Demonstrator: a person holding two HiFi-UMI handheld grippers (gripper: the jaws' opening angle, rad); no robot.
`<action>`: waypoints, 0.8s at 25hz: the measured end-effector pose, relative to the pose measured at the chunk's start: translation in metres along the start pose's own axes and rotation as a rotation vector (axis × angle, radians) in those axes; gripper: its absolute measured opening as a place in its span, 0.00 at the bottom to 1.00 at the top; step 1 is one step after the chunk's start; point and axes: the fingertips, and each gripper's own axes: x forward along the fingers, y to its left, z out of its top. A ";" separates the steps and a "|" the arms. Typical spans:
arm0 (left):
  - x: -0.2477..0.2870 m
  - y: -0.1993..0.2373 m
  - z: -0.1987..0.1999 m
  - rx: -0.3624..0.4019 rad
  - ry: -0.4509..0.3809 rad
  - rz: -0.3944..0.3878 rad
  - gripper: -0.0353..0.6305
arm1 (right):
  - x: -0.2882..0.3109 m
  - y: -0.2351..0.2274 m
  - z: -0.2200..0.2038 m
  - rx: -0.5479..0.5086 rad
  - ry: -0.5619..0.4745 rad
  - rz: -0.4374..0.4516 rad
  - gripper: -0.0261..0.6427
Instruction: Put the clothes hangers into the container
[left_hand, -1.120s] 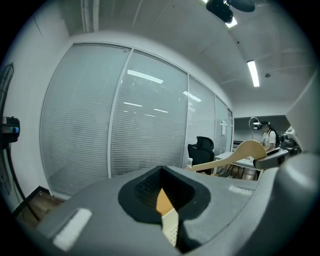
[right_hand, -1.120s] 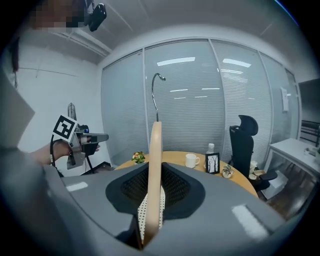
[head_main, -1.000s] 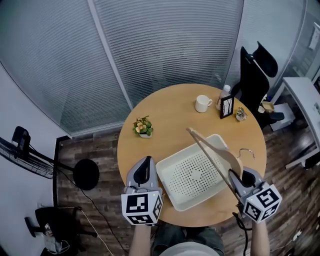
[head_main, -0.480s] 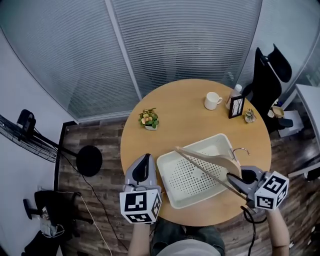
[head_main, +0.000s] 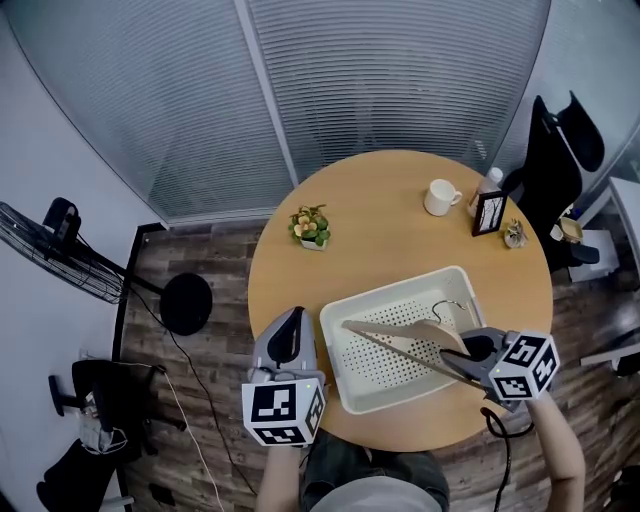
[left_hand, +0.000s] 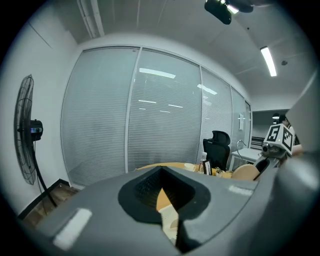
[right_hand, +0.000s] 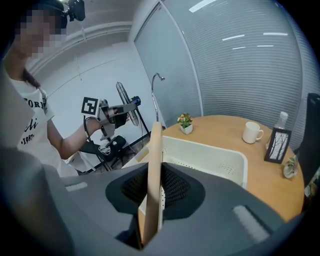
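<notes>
Our right tongs (head_main: 460, 352) clamp the hanger (head_main: 425, 335) over the bin (head_main: 370, 372); our left tongs (head_main: 288, 328) are closed, empty.

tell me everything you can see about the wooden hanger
A light wooden hanger with a thin metal hook and a straight bar beneath its curved shoulders. The right gripper is shut on one end, holding it tilted over the white perforated basket; whether it touches the basket can't be told.
</notes>
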 end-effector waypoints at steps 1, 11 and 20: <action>0.000 0.000 -0.001 0.000 0.002 0.003 0.05 | 0.005 -0.001 -0.001 -0.001 0.009 0.008 0.16; 0.008 -0.006 -0.005 -0.007 0.020 -0.010 0.05 | 0.040 -0.015 -0.016 0.019 0.106 0.057 0.16; 0.014 -0.010 -0.006 -0.002 0.020 -0.020 0.05 | 0.058 -0.030 -0.028 0.069 0.167 0.089 0.16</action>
